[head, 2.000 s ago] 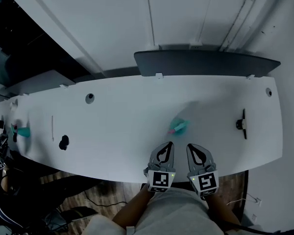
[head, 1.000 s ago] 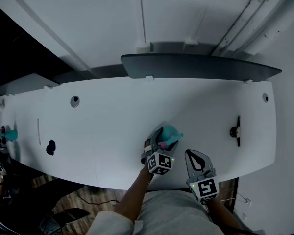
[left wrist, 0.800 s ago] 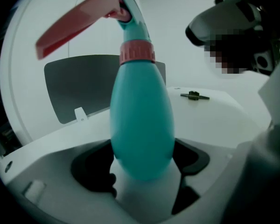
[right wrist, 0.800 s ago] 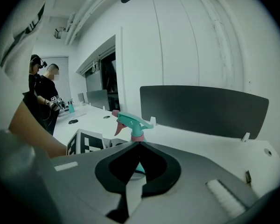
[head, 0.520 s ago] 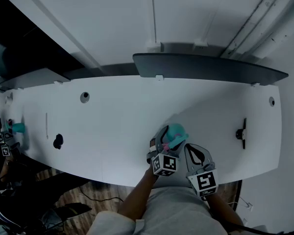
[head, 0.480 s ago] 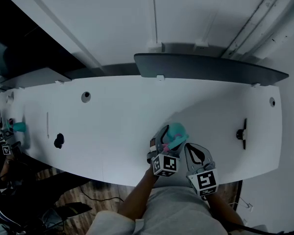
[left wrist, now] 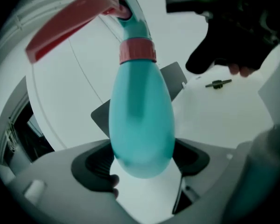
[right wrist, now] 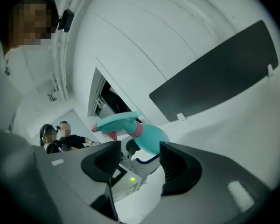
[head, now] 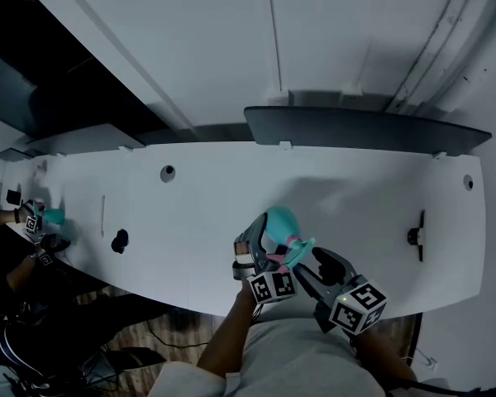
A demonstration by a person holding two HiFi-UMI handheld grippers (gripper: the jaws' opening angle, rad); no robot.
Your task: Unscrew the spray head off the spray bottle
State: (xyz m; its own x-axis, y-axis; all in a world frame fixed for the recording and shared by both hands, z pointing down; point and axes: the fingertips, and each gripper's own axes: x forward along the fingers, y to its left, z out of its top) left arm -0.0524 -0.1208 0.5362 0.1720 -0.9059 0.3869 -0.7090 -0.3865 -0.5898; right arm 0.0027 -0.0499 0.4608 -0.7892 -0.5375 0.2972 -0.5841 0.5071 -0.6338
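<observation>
Bottle clamped on the left, right jaws standing apart

Left gripper [left wrist: 142, 164] is pressing its pads on the belly of the teal spray bottle [head: 281, 222], with the spray head [right wrist: 115, 122] pointing toward 4 o'clock in the head view. Right gripper [right wrist: 139, 158], at the bottle's 4 o'clock, has just been opening its jaws and is holding nothing, over the 6 o'clock edge of the white table [head: 355, 197].

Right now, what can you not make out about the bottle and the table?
- Spray head top: left gripper view, cut off by upper edge.
- Thread of bottle: all views, covered by the collar.
- Black thing on table: head view, too small to name.
</observation>
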